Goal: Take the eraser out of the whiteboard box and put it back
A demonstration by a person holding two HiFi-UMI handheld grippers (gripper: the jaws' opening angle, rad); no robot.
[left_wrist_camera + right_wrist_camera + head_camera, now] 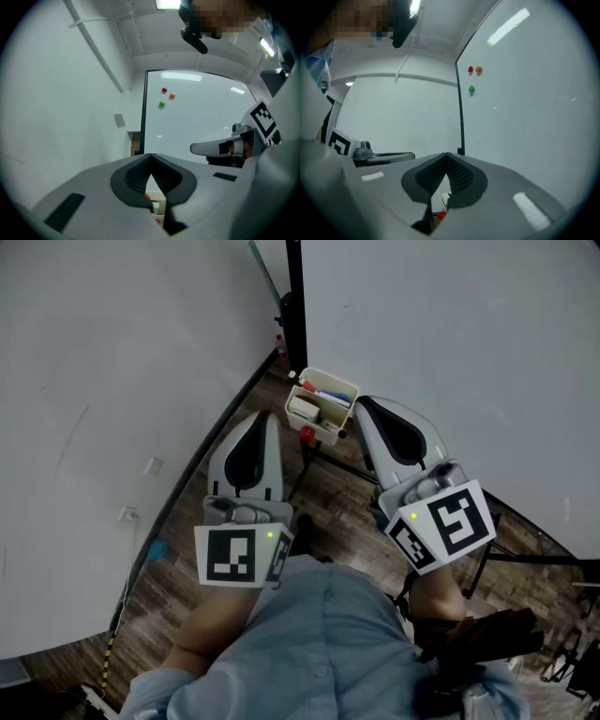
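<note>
The cream whiteboard box (339, 390) hangs at the board's lower corner, holding a pale block that looks like the eraser (304, 410) and some markers (329, 395). My left gripper (269, 416) hovers just left of the box, its jaws shut with nothing between them. My right gripper (359, 401) sits close to the box's right side, also shut and empty. In the left gripper view the left gripper (150, 155) has its tips meeting, with the box (158, 205) showing below through the slit. The right gripper (446, 154) looks the same, above the box (444, 203).
The whiteboard (450, 324) fills the right, with a black frame post (296, 306) at its edge. Red (164, 90), orange (172, 95) and green (161, 104) magnets stick to it. A white wall (103, 409) stands on the left. A red knob (307, 434) sits under the box.
</note>
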